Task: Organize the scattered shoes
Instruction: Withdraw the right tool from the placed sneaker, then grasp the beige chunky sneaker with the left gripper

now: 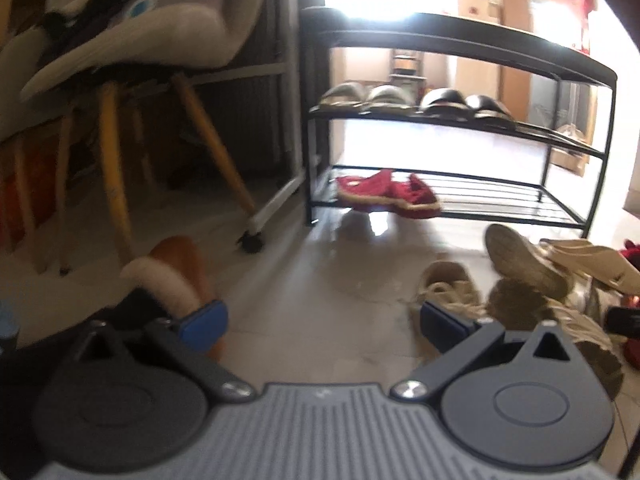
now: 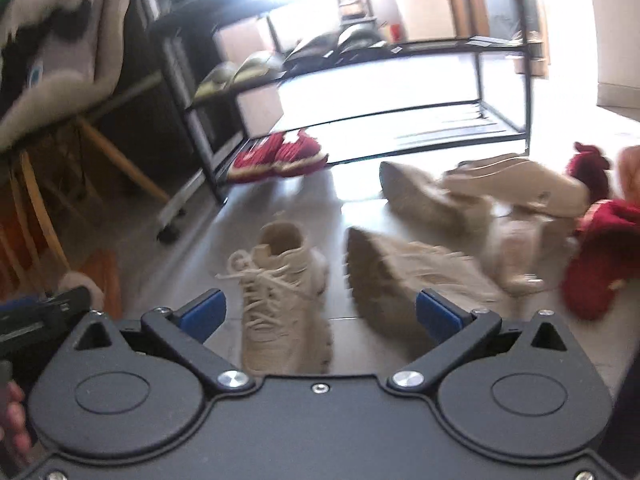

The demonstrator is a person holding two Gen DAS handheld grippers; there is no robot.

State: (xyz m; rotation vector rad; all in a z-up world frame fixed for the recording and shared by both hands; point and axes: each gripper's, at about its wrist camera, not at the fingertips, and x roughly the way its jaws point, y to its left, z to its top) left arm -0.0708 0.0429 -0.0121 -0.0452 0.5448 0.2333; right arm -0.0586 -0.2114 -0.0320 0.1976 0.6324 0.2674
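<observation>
On the floor, near: a beige lace-up boot [image 2: 286, 300] stands upright between the fingers of the right gripper [image 2: 320, 314], which is spread wide and holds nothing.
Right of that boot: a second beige boot [image 2: 404, 280] lies tipped on its side, sole turned left, near the right fingertip.
Farther right: a pile of tan shoes [image 2: 460, 196] and pale heeled shoes [image 2: 532, 188], lying across one another; blur hides how they touch.
Far right: dark red slippers [image 2: 596, 256] beside the pile, one of them partly cut off by the edge.
Left gripper [image 1: 324, 322]: fingers wide apart, empty, low above bare floor tiles [image 1: 320, 272].
Left of it: an orange slipper with a fleecy cuff [image 1: 176, 276], just behind the left fingertip, by the chair legs.
Shoe rack [image 1: 460, 40]: black metal, far side of the floor, three tiers.
Bottom tier: a pair of red slippers [image 1: 388, 194] at the left end, toes hanging over the front rail.
Middle tier: two grey slippers [image 1: 364, 96] on the left, two black slippers [image 1: 464, 102] just right of them.
Top tier: nothing to make out against the glare.
Far left: a wooden-legged chair [image 1: 112, 152] with a plush toy [image 1: 132, 24] heaped on the seat.
Lower left corner, right wrist view: part of a hand [image 2: 14, 420] on the other gripper's handle.
</observation>
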